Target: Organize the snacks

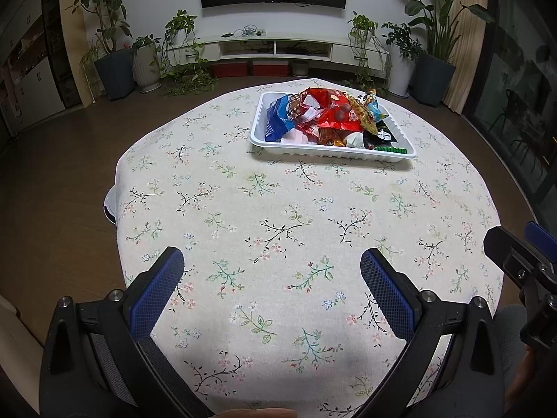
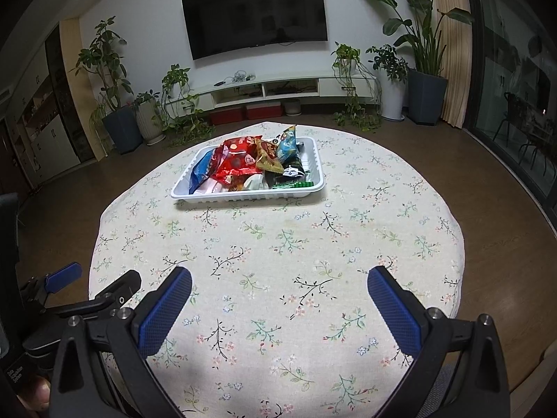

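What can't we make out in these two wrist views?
- Packets low in the white tray: buried under the red bag and the blue bag, both views; no count.
- Print on the wrappers: too small, both views.
- Near table edge: covered by the left hand-held gripper body, left view.
- Right hand-held gripper: cut by the frame edge, left view.

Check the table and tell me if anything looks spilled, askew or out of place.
Nothing has spilled: every snack packet sits inside the white tray, and the floral tablecloth around it is bare. The packets are heaped untidily, though, with the red bag lying on top of others. Both the left gripper and the right gripper are open and empty.
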A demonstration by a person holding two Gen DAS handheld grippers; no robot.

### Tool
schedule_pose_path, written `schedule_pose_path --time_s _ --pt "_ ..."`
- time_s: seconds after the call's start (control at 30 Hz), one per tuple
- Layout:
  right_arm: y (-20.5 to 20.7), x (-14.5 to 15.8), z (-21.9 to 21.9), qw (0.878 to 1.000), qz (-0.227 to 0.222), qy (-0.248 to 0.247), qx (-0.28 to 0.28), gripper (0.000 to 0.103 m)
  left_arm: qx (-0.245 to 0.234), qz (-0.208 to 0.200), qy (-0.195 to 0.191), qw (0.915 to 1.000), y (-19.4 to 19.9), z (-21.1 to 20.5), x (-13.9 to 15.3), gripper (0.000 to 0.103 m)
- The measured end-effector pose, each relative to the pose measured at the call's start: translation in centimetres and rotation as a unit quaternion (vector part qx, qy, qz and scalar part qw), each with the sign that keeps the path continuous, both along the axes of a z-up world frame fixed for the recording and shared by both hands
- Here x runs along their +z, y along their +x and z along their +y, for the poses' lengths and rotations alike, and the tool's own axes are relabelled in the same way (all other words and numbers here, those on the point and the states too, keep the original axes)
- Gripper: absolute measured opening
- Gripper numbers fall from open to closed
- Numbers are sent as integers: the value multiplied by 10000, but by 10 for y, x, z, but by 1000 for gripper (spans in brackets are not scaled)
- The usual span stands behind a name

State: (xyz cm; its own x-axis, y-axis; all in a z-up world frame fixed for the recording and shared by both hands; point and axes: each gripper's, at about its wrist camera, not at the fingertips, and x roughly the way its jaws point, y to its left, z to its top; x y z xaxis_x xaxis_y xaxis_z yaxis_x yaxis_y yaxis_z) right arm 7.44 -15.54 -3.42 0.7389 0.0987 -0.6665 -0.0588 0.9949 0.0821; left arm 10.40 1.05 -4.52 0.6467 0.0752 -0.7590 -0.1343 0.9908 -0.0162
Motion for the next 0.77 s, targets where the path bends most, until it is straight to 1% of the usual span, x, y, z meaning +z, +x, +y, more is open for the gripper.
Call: schedule_pose_path --time_s 0.43,0.67,0.77 --pt "0 -2 0 10000 23 2 -2 103 -6 8 11 10000 1 1 0 103" --pt "-2 -3 0 10000 44 15 -2 103 73 -29 122 9999 -1 2 0 103" --pt "-4 -7 1 10000 75 31 -12 103 82 -29 111 9999 0 4 0 103"
